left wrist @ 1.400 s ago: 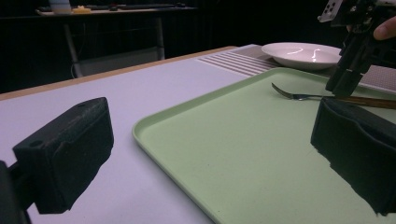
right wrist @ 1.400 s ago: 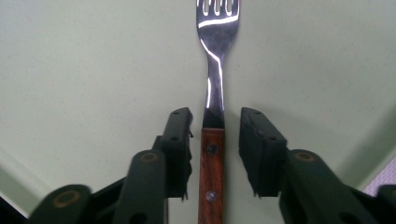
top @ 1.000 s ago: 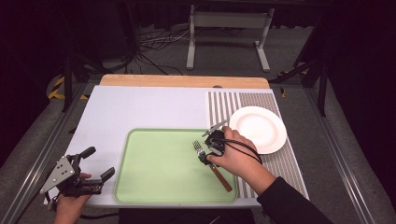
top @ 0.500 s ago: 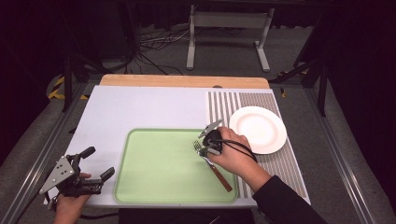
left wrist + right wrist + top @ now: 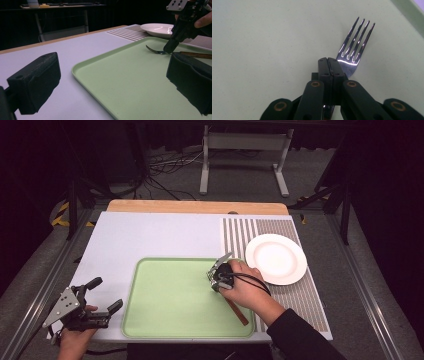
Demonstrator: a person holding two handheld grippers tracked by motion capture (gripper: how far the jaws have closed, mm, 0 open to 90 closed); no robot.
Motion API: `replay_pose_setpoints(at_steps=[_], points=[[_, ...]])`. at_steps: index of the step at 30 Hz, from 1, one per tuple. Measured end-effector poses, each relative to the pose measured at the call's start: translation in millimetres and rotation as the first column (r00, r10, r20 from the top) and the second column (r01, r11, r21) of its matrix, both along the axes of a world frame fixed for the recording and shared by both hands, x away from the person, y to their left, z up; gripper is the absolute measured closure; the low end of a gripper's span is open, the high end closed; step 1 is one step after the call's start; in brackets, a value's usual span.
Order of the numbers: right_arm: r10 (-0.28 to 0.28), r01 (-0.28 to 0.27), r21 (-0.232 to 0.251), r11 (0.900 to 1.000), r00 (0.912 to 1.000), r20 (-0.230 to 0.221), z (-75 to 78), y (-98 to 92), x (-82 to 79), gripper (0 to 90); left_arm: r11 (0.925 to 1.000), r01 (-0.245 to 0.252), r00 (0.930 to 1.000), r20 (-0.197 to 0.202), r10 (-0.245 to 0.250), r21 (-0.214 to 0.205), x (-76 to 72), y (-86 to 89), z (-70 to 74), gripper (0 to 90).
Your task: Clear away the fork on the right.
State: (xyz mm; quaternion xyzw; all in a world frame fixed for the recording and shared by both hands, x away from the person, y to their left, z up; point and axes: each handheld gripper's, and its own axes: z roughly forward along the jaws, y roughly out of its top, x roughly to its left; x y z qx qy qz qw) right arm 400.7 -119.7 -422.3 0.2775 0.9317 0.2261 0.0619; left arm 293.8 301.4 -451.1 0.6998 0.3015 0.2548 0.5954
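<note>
The right gripper (image 5: 329,61) is pinching its fingers on the neck of the fork (image 5: 353,51), which is lying on the right part of the green tray (image 5: 170,295). The left gripper (image 5: 102,295), fingers spread, is resting at the desk's (image 5: 150,232) near-left corner.

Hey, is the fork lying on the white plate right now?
No, the fork lies on the green tray, with the right gripper closed at its neck.
</note>
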Motion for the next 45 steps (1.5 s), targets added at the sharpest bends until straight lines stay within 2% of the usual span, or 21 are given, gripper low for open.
replay_pose_setpoints(at_steps=[23,33,45], points=[[-0.014,0.014,-0.027,0.9995,0.9998,0.014,-5.8,-2.6,5.0,90.0,1.0,0.004,1.0,-0.002,-0.004,-0.001,0.0,-0.3,-0.1,0.0],[-0.056,0.056,-0.032,0.9979,0.9982,0.021,-5.2,-13.4,10.2,90.0,1.0,0.003,1.0,0.0,-0.003,0.001,0.1,-0.4,0.0,0.0],[-0.11,0.112,-0.065,0.9915,0.9933,0.034,-3.5,-27.9,13.1,90.0,1.0,0.005,1.0,-0.003,-0.005,0.002,0.1,-0.7,-0.2,0.0]])
